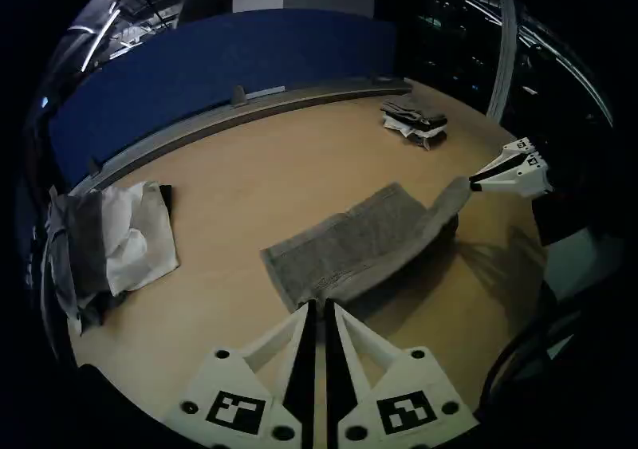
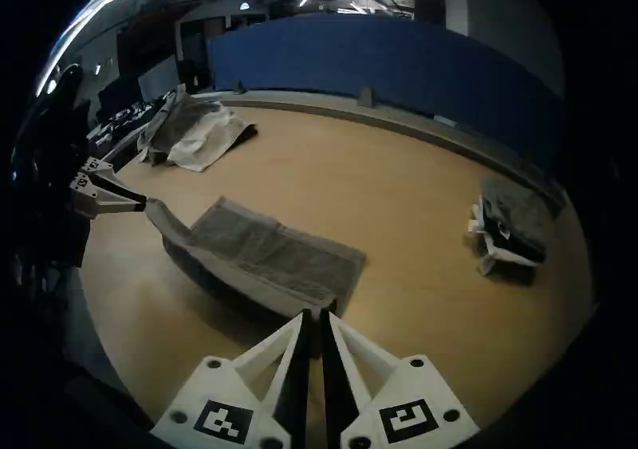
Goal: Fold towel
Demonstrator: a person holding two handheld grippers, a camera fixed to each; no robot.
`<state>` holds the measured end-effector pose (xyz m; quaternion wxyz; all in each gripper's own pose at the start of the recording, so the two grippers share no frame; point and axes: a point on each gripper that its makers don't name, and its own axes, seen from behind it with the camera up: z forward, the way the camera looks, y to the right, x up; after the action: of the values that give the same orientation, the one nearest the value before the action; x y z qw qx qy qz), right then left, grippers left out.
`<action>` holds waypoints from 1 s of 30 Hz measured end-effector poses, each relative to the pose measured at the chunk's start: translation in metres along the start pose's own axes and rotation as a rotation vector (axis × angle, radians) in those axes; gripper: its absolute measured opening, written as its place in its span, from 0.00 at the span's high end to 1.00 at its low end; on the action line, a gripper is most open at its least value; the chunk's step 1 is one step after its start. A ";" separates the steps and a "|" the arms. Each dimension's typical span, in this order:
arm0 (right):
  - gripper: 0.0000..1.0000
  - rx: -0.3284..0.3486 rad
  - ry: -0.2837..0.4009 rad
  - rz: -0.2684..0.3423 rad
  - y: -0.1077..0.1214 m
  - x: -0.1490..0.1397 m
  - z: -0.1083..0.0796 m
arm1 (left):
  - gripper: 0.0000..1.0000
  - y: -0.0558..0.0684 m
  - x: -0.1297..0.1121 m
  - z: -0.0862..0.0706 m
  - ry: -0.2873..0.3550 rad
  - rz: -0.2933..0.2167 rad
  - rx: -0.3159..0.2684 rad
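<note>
A grey towel (image 1: 359, 238) lies spread on the wooden table (image 1: 263, 170), with its near long edge lifted off the surface. My left gripper (image 1: 319, 304) is shut on one corner of that edge. In the left gripper view my right gripper (image 1: 474, 184) pinches the opposite corner, farther off at the right. The right gripper view has the towel (image 2: 271, 250) stretched between my right gripper (image 2: 313, 315), shut on its near corner, and the left gripper (image 2: 143, 203), which holds the far corner at the left. The raised edge sags a little between the two.
A loose heap of white and grey cloths (image 1: 120, 242) (image 2: 191, 130) lies at one end of the table. A small stack of folded towels (image 1: 415, 118) (image 2: 510, 226) sits at the other end. A blue partition (image 1: 223, 58) runs along the back edge.
</note>
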<state>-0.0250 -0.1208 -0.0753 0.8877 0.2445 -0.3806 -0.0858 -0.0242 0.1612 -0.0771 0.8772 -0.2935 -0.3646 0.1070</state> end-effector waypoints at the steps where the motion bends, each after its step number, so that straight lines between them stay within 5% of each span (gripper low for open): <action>1: 0.92 0.000 -0.004 0.002 0.002 0.000 0.003 | 0.93 -0.002 0.001 0.003 -0.002 -0.002 0.001; 14: 0.92 0.015 -0.061 0.030 0.017 0.002 0.042 | 0.93 -0.021 0.000 0.042 -0.043 -0.015 0.013; 30: 0.92 0.011 -0.091 0.039 0.030 0.005 0.065 | 0.93 -0.031 -0.001 0.064 -0.074 -0.030 0.015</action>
<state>-0.0690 -0.1207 -0.0191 0.8696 0.2376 -0.4258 -0.0775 -0.0705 0.1638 -0.0232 0.8668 -0.2772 -0.4004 0.1074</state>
